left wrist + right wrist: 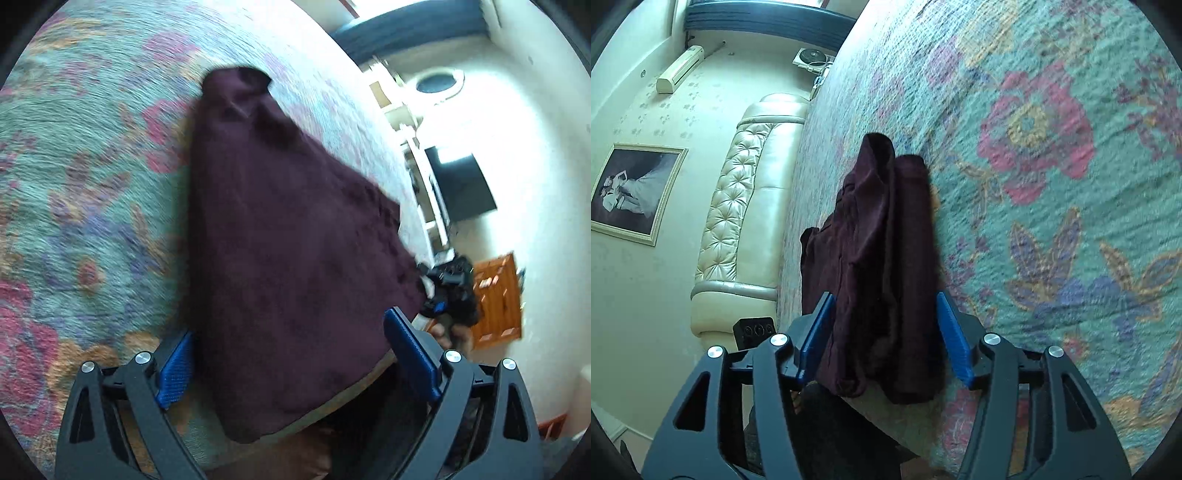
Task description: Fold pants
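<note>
Dark maroon pants (288, 221) lie in a folded pile on a floral bedspread (92, 166), with one end at the bed's near edge. My left gripper (290, 321) is open wide over that near end, its blue pads (177, 369) off the cloth on both sides. In the right wrist view the pants (882, 229) run away from me as a narrow, bunched strip on the bedspread (1052, 184). The right gripper (883, 295) is open, its pads (955, 339) flanking the strip without squeezing it. The right gripper (439, 306), held in a hand, also shows blurred at the pants' right edge.
A cream tufted headboard (738, 206) runs along the bed's left side, below a framed picture (631, 192) on the wall. A black box (755, 330) sits by the headboard's near end. A wooden cabinet (495, 299) and a dark screen (461, 184) stand beyond the bed's right edge.
</note>
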{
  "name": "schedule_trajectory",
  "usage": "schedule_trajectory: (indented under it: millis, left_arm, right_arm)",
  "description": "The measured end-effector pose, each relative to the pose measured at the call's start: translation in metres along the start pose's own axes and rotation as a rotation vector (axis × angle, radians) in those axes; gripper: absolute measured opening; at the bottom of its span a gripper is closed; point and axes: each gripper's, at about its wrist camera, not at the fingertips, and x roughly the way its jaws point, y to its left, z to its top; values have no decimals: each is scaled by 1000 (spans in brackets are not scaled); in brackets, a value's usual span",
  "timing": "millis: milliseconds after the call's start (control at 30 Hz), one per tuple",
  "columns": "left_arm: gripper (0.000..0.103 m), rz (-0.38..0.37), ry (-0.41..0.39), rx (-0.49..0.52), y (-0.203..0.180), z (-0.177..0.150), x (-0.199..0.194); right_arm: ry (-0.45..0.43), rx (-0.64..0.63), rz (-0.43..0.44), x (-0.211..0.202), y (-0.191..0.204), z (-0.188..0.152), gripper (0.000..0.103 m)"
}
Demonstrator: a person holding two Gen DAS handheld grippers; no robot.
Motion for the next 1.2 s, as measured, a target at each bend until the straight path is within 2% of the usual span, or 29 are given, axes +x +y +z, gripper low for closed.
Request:
schedule_trajectory:
  millis: [33,100,233,333,367,400,433,467,500,533,733,1000,1067,1167,1200]
  left_arm:
    - [93,2,-49,10,-1,4,-10]
    - [93,6,-63,61,-3,9,-17]
    - [93,4,11,85,4,17,-3]
    - [92,-1,32,122,1,20,10]
    - [91,-4,25,139,-5,23,15]
    - [89,-9,21,146,-7,24,18]
    - [74,-18,24,149,-9,25,23]
    - [67,0,33,151,-6,26,27]
    - [54,27,40,155,-5,26,31]
    - [43,50,43,162,-4,27,34]
    - [29,-12,42,144,14,29,33]
    - [27,-19,30,171,9,26,33]
    - [31,-25,29,177,7,25,32]
    - [41,-9,20,201,2,25,28]
    - [55,3,10,224,-3,24,25]
  right_arm:
    - [6,-8,4,2,1,5,60]
    - [27,-20,-1,11,1,17,62]
    - [83,-22,21,32,0,33,63]
    - [100,-19,43,39,0,38,62]
    - [105,-31,36,39,0,37,56]
    - [115,-45,23,40,-1,36,46]
    - [126,-50,15,40,-4,36,40]
    - [129,-39,28,40,-9,35,32]
    - [127,-28,47,39,-13,34,27]
    - [123,-28,61,39,-16,34,25]
    - [106,-41,86,38,-21,30,21]
    - [102,-42,97,29,-34,29,20]
    - [93,-49,99,27,-34,28,21]
    - [97,-62,86,20,-29,27,31]
    - [97,-68,75,16,-26,28,37]
